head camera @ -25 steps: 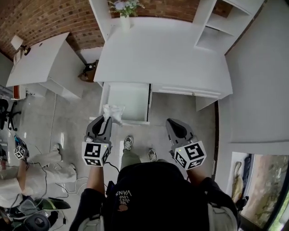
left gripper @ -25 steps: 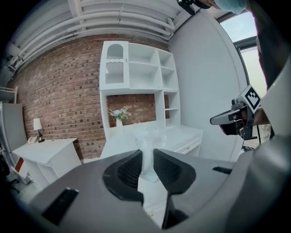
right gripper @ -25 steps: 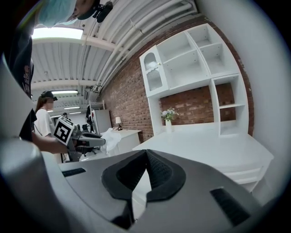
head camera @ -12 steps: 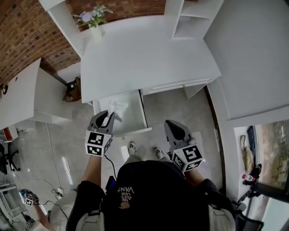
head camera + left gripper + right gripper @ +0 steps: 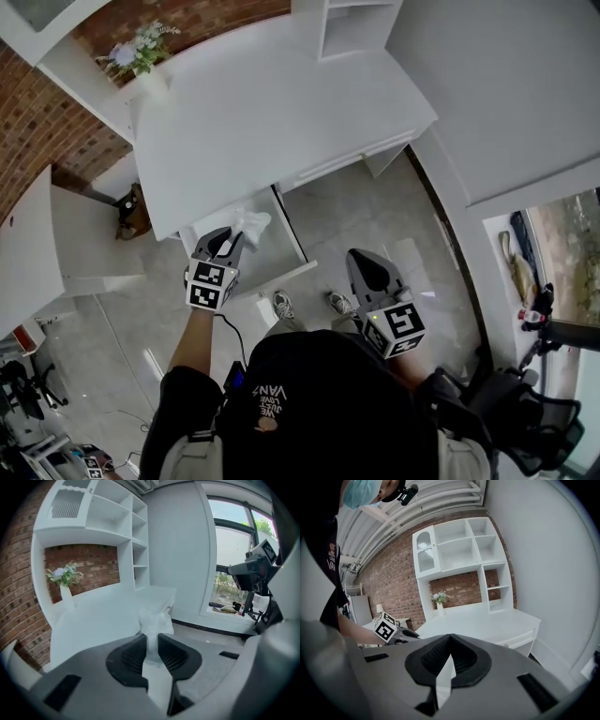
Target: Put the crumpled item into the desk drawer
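A crumpled white item (image 5: 251,223) is pinched in my left gripper (image 5: 228,246), which is shut on it. It hangs over the open desk drawer (image 5: 281,277), near the drawer's left side. In the left gripper view the item (image 5: 152,618) bulges out ahead of the shut left gripper (image 5: 151,639), with the white desk (image 5: 103,620) behind it. My right gripper (image 5: 368,270) is held lower right of the drawer, over the floor. Its jaws (image 5: 450,638) meet at the tips with nothing between them.
The white desk (image 5: 272,103) carries a vase of flowers (image 5: 141,61) at its back left and a shelf unit (image 5: 352,23) at its back right. Another white table (image 5: 56,244) stands to the left. The person's shoes (image 5: 281,305) are just below the drawer front.
The head view has swung, so the desk now lies at a slant. My left gripper has carried the crumpled item from the drawer's front-left corner to over its inside. The right gripper stays shut.
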Demonstrator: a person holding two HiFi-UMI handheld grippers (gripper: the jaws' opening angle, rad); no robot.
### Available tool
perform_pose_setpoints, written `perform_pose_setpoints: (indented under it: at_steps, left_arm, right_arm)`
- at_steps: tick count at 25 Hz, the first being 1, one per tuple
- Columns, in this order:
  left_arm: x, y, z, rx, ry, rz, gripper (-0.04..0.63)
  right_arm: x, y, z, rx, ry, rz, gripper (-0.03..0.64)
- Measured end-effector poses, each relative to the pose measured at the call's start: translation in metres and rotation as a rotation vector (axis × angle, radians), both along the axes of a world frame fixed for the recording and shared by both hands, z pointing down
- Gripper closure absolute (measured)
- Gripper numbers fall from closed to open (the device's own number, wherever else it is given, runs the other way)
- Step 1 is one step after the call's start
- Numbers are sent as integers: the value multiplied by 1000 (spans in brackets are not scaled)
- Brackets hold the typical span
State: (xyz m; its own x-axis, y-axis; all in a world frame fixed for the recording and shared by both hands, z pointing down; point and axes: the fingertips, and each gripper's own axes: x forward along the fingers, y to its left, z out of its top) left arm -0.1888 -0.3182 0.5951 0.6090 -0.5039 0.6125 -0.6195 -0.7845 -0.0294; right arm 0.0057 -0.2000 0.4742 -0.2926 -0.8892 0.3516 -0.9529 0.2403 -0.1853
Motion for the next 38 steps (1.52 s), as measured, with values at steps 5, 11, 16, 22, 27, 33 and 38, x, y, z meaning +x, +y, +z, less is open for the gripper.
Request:
perform_pose_setpoints:
  at_steps: [5,11,16,22,27,33,38]
  left_arm:
    - [11,-6,49,-97,-51,64,515]
    - [21,-7,103,-193,-120,140,515]
    - [21,-10,143,-247,-178,206,515]
    - [26,-12,178,-278,-233,275,515]
    - [30,-16,212,-271,-260,332,515]
    - [33,-27,239,-267,-318,374,515]
    - [41,-32,256,-258,-372,413,515]
  right_arm:
    - [10,7,14,-49,15,68,617]
    - [17,13,27,-118,24,112,615]
    - [18,12,41,-122,25,138,615]
    - [11,7,52,-139,30,129,615]
    - [2,0,62,-178,47,97,615]
    - [-9,-6,69,-184,65,54,617]
    - [-8,-3,74,-212,84,51,615]
